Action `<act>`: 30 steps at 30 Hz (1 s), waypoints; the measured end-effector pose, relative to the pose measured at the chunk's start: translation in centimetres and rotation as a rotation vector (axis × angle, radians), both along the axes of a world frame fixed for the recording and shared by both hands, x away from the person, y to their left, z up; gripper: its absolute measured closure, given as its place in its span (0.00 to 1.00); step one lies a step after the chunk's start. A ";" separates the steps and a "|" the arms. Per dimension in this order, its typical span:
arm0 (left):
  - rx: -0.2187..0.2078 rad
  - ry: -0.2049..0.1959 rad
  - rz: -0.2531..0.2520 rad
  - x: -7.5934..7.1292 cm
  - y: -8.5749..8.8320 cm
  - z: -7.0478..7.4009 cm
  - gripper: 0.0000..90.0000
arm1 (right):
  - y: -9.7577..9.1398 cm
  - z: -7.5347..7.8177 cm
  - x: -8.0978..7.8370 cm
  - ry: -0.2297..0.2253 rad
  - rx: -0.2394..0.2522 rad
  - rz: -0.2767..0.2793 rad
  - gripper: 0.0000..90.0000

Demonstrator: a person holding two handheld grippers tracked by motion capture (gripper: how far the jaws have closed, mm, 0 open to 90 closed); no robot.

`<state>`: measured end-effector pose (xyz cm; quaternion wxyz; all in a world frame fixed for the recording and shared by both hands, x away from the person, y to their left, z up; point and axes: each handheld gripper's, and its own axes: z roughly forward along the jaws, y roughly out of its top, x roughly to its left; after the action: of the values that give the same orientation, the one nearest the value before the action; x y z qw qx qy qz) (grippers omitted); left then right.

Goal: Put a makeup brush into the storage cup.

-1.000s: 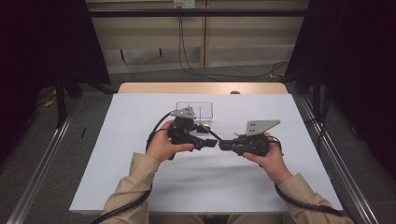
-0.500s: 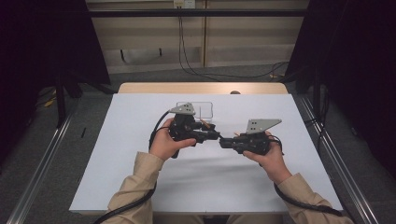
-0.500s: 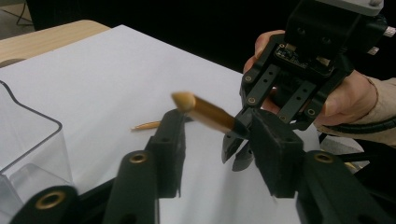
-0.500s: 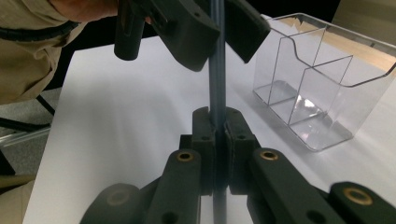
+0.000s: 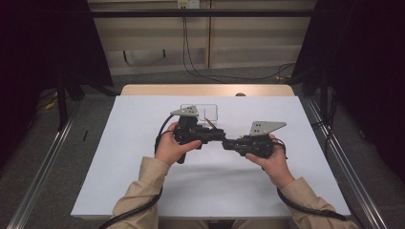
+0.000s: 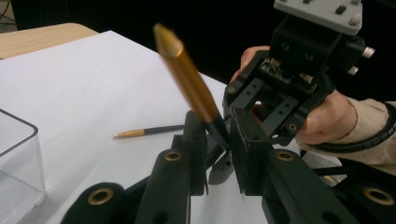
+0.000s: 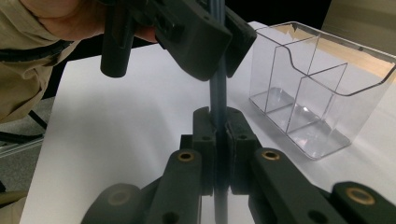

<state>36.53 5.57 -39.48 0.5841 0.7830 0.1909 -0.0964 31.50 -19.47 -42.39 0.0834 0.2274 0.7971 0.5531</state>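
Left gripper view: both claws, left (image 6: 212, 154) and right (image 6: 261, 109), clamp 1 gold-capped pen (image 6: 187, 79); opposing pulls could snap it.

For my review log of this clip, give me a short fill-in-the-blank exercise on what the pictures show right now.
1. Both hand-held grippers, left and right, are shut on the same ____.
2. The held pen has a cap of ____ colour.
3. A second pen lies flat on the ____ table cover.
4. The clear organizer on the table holds ____ pens.

Missing words: pen; gold; white; no
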 end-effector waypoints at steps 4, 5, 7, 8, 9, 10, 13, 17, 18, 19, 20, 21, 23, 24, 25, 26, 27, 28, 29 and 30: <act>-0.027 -0.007 0.014 -0.1 -0.1 0.0 0.90 | 0.7 -0.2 0.0 0.017 0.001 0.000 0.94; -0.035 -0.005 0.015 -0.2 -0.1 0.0 0.91 | 0.8 -0.2 0.1 0.021 0.002 -0.003 0.94; -0.038 -0.012 0.021 -0.2 -0.1 0.0 0.92 | 1.0 -0.3 0.1 0.029 0.015 -0.006 0.94; -0.040 -0.019 0.019 -0.2 -0.2 0.0 0.92 | 1.0 -0.3 0.1 0.032 0.023 -0.008 0.94; -0.042 -0.025 0.019 -0.3 -0.2 0.1 0.92 | 1.1 -0.4 0.2 0.037 0.029 -0.008 0.94; -0.044 -0.026 0.022 -0.3 -0.2 0.1 0.92 | 1.1 -0.4 0.2 0.038 0.030 -0.008 0.94; -0.050 -0.030 0.026 -0.4 -0.4 0.2 0.92 | 1.3 -0.3 0.2 0.041 0.033 -0.009 0.93; -0.065 -0.034 0.035 -0.5 -0.6 0.1 0.92 | 1.4 -0.4 0.2 0.054 0.049 -0.013 0.93; -0.065 -0.034 0.034 -0.5 -0.6 0.0 0.92 | 1.5 -0.4 0.2 0.057 0.053 -0.013 0.93; -0.067 -0.037 0.037 -0.5 -0.7 0.0 0.92 | 1.5 -0.4 0.2 0.055 0.054 -0.015 0.93; -0.070 -0.037 0.036 -0.5 -0.7 0.0 0.92 | 1.5 -0.5 0.2 0.056 0.055 -0.016 0.93; -0.072 -0.040 0.040 -0.5 -0.8 -0.1 0.92 | 1.5 -0.5 0.2 0.060 0.060 -0.016 0.92; -0.074 -0.043 0.039 -0.5 -0.9 -0.2 0.92 | 1.5 -0.5 0.1 0.060 0.059 -0.019 0.92; -0.074 -0.047 0.040 -0.5 -1.0 -0.2 0.92 | 1.6 -0.5 0.1 0.062 0.058 -0.018 0.92; -0.074 -0.048 0.038 -0.5 -1.0 -0.2 0.92 | 1.6 -0.5 0.1 0.062 0.058 -0.019 0.91; -0.078 -0.050 0.039 -0.5 -1.0 -0.2 0.92 | 1.6 -0.5 0.1 0.061 0.060 -0.020 0.91; -0.079 -0.052 0.041 -0.5 -1.0 -0.2 0.92 | 1.7 -0.5 0.1 0.058 0.064 -0.022 0.91; -0.081 -0.051 0.043 -0.5 -1.0 -0.1 0.92 | 1.7 -0.5 0.1 0.058 0.068 -0.023 0.90; -0.084 -0.052 0.045 -0.5 -1.0 -0.1 0.92 | 1.7 -0.5 0.1 0.058 0.069 -0.026 0.90; -0.085 -0.054 0.047 -0.5 -1.0 -0.1 0.92 | 1.7 -0.5 0.1 0.059 0.072 -0.027 0.90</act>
<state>35.99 4.58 -39.63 0.6238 0.7552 0.1891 -0.0696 31.59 -17.77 -42.92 0.0589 0.2571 0.7757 0.5734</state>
